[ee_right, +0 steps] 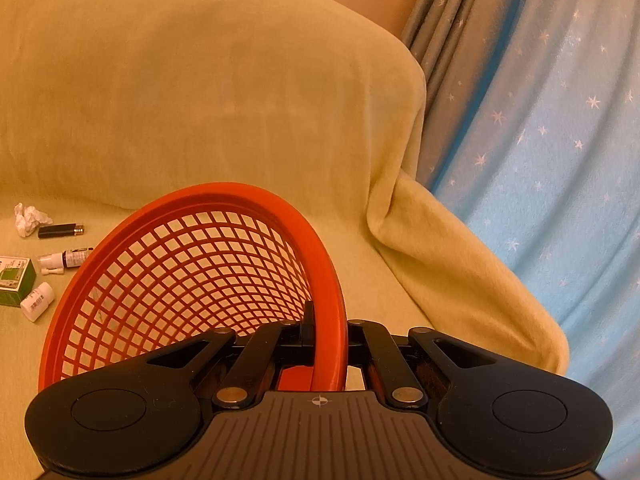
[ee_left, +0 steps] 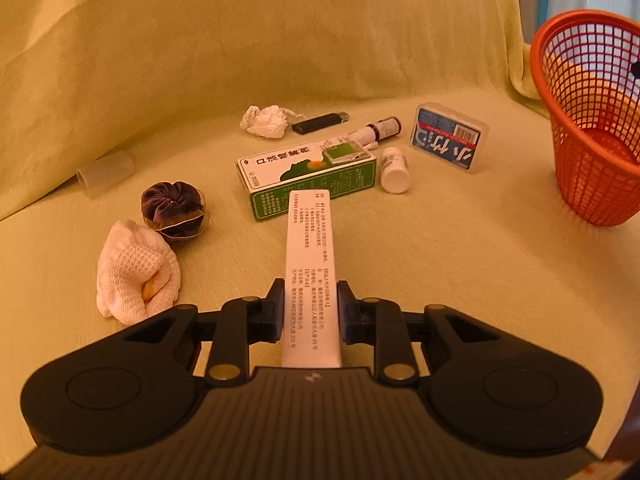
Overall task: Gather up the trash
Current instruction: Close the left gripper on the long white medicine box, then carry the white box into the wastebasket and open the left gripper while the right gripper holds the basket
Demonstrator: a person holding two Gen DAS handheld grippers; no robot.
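1. My left gripper is closed on a long white box. The jaws press its two long sides near the end that is close to me, and the rest of the box points forward over the sofa.
2. My right gripper is clamped on the rim of the orange basket, one jaw inside the mesh wall and one outside.
3. I judge the white box is thin cardboard, light and probably hollow. It is stiff along its length, but the sides can dent if I squeeze more. Holding nearer its middle would swing less.
4. The basket should be light and a little flexible, so the rim is the good place to hold it.
5. In the left view the basket stands far to the right of the box, well apart.
6. Other things lie ahead on the sofa: a green box, a small white bottle, a lighter and a crumpled tissue.
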